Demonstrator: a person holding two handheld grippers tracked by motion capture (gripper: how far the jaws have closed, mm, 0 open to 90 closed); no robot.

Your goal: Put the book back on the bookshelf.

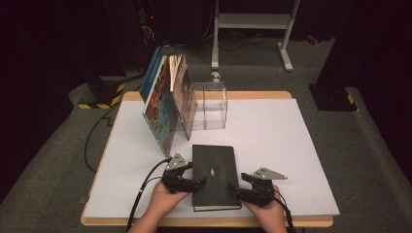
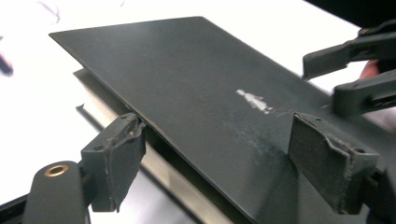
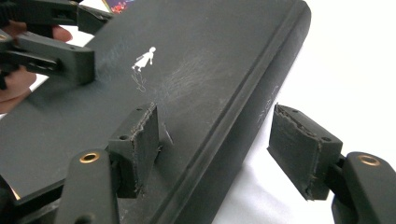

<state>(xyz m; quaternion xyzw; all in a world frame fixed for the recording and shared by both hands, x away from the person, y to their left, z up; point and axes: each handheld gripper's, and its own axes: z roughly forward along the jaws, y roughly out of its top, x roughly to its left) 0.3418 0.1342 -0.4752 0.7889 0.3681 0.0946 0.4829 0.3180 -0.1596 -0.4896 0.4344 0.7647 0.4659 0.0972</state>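
A black hardcover book (image 1: 214,174) lies flat on the white table (image 1: 272,131) near its front edge, with a small white figure printed on the cover (image 2: 201,79). My left gripper (image 1: 198,183) is at the book's left side. In the left gripper view its jaws (image 2: 217,135) stand wide apart around the cover's free edge, which sits slightly above the page block (image 2: 154,161). My right gripper (image 1: 234,187) straddles the spine (image 3: 252,88). One pad (image 3: 140,144) rests on the cover and the other pad (image 3: 299,149) hangs clear of the spine, so this gripper (image 3: 215,121) is open.
Several colourful books (image 1: 165,104) lean upright at the back left of the table, against a clear plastic box (image 1: 210,107). A white metal stand (image 1: 252,22) is on the floor behind. A cable (image 1: 141,191) trails off the front left edge.
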